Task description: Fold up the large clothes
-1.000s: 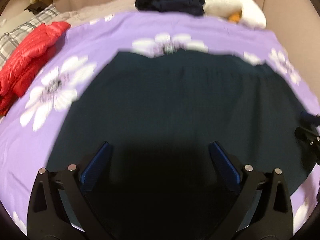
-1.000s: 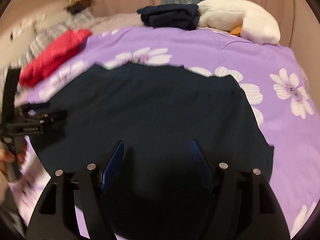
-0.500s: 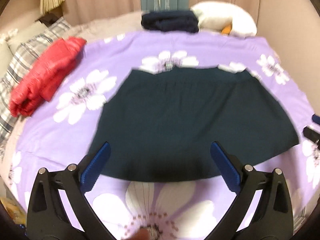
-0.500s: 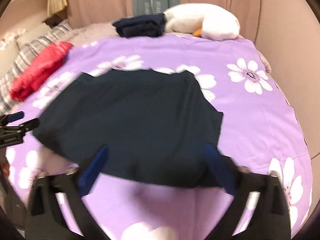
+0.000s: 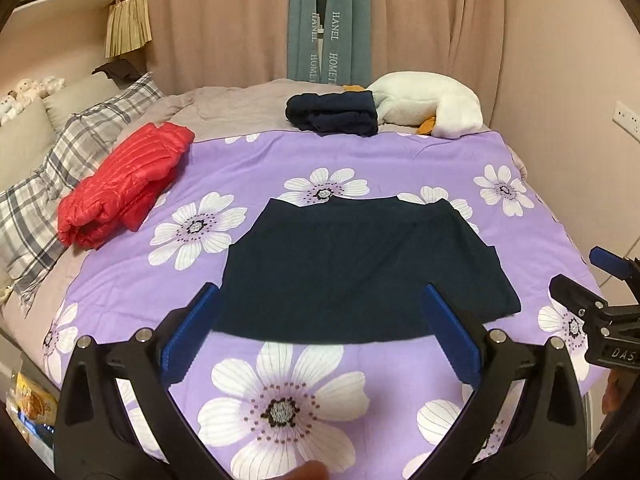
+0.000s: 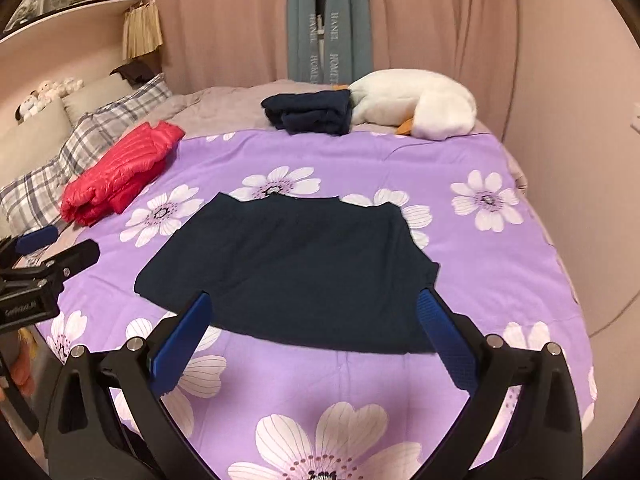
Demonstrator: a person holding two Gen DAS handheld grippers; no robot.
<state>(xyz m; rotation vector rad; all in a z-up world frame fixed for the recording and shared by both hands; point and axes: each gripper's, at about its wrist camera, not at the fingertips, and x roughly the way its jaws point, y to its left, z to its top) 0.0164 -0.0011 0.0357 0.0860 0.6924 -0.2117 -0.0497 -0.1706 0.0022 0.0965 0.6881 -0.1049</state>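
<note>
A dark navy garment (image 5: 360,268) lies folded flat on the purple flowered bedspread (image 5: 400,160), in the middle of the bed; it also shows in the right wrist view (image 6: 292,268). My left gripper (image 5: 320,328) is open and empty, held back above the garment's near edge. My right gripper (image 6: 316,336) is open and empty, likewise above the near edge. Each gripper shows at the side of the other's view: the right gripper (image 5: 600,296), the left gripper (image 6: 36,276).
A folded red puffer jacket (image 5: 124,184) lies at the left by plaid pillows (image 5: 80,148). A folded navy pile (image 5: 332,114) and a white plush goose (image 5: 432,108) sit at the far end. Curtains (image 5: 440,20) hang behind.
Both grippers have pulled back and up from the garment, so the whole garment and bed come into view. The garment lies still.
</note>
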